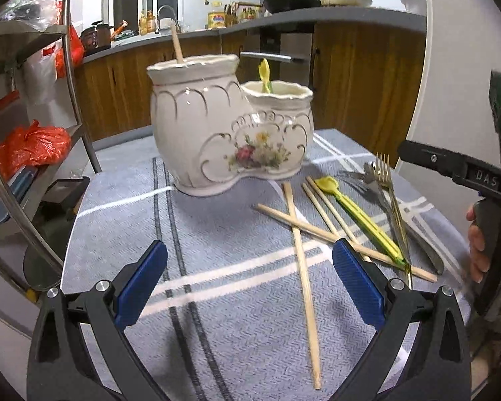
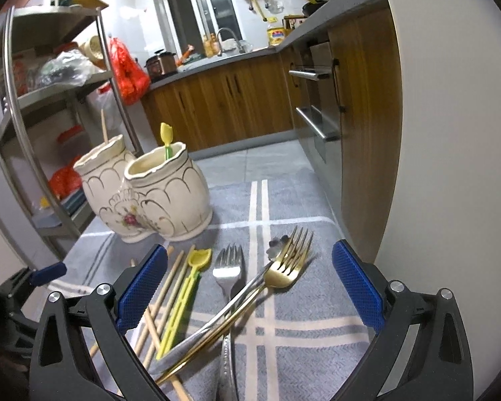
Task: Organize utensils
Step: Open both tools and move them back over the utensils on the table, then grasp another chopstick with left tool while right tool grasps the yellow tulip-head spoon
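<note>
With both the left gripper [image 1: 249, 269] and right gripper [image 2: 249, 274] wide-jawed and empty, straddle the gold fork [image 2: 277, 269] lying atop the desk's pile, lifting it cleanly toward the ceramic holder [image 2: 150, 193].

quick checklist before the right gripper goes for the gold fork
1. Right gripper open, nothing held: ok.
2. Gold fork in view between the fingers: ok.
3. Gold fork free to lift: not ok, its handle crosses the silver fork and another silver utensil.
4. Room in the ceramic holder: ok, only one chopstick and one yellow utensil stand in it.
5. Left gripper clear of the forks: ok, open over the loose chopsticks.
</note>
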Tool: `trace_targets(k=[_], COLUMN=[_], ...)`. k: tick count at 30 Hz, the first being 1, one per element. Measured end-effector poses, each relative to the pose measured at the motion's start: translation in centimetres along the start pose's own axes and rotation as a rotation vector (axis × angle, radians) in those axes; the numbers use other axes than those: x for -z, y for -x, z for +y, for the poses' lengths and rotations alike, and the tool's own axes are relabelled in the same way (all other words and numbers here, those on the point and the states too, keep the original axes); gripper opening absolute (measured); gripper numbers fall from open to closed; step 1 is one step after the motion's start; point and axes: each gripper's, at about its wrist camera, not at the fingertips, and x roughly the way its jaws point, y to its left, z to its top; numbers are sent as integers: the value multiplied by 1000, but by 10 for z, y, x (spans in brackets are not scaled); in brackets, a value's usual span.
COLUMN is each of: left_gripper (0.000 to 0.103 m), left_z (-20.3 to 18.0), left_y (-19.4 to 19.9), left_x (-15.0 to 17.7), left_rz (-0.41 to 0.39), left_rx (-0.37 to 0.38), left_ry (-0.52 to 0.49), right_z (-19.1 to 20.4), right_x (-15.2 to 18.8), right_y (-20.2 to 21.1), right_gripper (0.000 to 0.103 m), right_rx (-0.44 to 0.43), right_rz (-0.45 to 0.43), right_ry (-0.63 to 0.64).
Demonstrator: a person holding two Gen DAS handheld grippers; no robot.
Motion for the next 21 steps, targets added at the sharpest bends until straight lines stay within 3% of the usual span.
trace_targets(k=[7, 9, 12, 14, 21], left_gripper=[97, 91, 78, 64, 32], left_z=[-16, -21, -23, -21, -10], left_y=[-12, -15, -22, -26, -28], left_x=[-4, -4, -6, -6, -4], left_rz=[71, 90, 128, 159, 187], left_rx=[7, 16, 30, 50, 84], left_ry=[-73, -95, -108, -99, -97], right_z=[2, 3, 10, 15, 41], right_x=[2, 3, 3, 5, 15], right_y=[-10, -11, -11, -12, -24], right_gripper=[96, 96, 95, 91, 58], right_rx=[27, 28, 11, -2, -82], right_rz=[54, 59, 66, 75, 164], right_ry=[20, 25, 48, 65, 131])
